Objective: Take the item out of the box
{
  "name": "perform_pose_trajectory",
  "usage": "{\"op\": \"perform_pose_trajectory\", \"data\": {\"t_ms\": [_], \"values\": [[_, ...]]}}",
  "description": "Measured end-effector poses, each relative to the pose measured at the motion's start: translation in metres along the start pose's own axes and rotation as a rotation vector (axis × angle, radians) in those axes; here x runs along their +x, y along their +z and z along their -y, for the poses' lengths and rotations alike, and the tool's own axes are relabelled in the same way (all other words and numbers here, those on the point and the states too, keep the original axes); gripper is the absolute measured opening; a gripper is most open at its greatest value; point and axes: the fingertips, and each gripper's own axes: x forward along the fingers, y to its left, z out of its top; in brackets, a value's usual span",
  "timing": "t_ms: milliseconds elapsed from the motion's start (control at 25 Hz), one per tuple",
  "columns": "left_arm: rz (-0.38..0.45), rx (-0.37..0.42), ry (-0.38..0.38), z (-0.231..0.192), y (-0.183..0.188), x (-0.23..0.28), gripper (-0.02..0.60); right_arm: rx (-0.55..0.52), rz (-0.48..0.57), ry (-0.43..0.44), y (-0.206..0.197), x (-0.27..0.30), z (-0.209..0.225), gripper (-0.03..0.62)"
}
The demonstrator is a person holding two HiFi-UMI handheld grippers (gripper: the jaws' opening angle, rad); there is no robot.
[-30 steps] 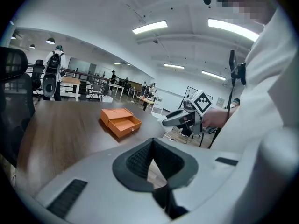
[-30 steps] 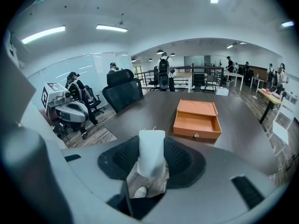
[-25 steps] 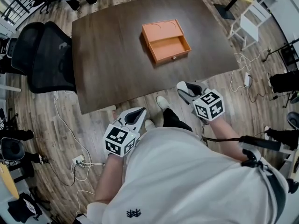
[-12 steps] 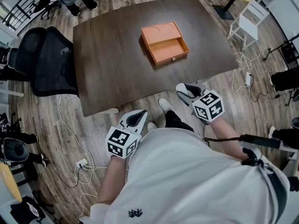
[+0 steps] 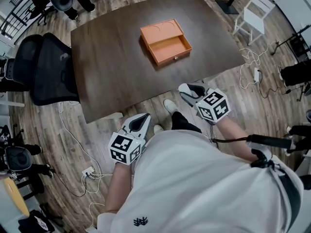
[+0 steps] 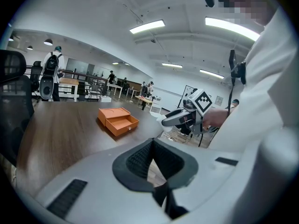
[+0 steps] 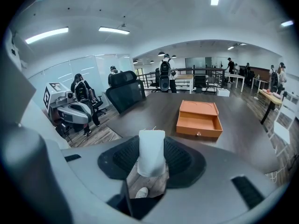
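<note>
An orange box (image 5: 165, 42) sits on the dark brown table (image 5: 112, 67); its drawer is slid out and looks empty. Both gripper views show the box (image 6: 117, 120) (image 7: 199, 119) some way ahead. My right gripper (image 5: 186, 90) hangs off the table's near edge, over the floor, shut on a white cylindrical item (image 7: 152, 150) that stands up between its pads. My left gripper (image 5: 142, 119) is lower and further left, also short of the table. Its jaws meet at the tips with nothing in them. The left gripper view catches the right gripper (image 6: 168, 120) from the side.
A black office chair (image 5: 46, 64) stands against the table's left side. A white chair (image 5: 252, 16) is beyond the far right corner. Cables and a power strip (image 5: 85, 171) lie on the wooden floor. People stand far off in the gripper views.
The head view has shifted a little, so table and box sit slightly higher and further left. Both grippers stay near the table's front edge, and the right one keeps hold of the white item.
</note>
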Motion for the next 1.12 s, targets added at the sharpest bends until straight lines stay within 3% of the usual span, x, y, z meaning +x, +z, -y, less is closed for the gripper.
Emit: {"op": "perform_pose_trajectory", "data": {"t_ms": [720, 1120], "values": [[-0.007, -0.012, -0.008, -0.021, -0.009, -0.001, 0.009, -0.001, -0.031, 0.016, -0.003, 0.029, -0.007, 0.161], [-0.040, -0.073, -0.030, -0.095, 0.045, 0.004, 0.009, 0.022, -0.091, 0.028, 0.070, 0.079, 0.015, 0.161]]}}
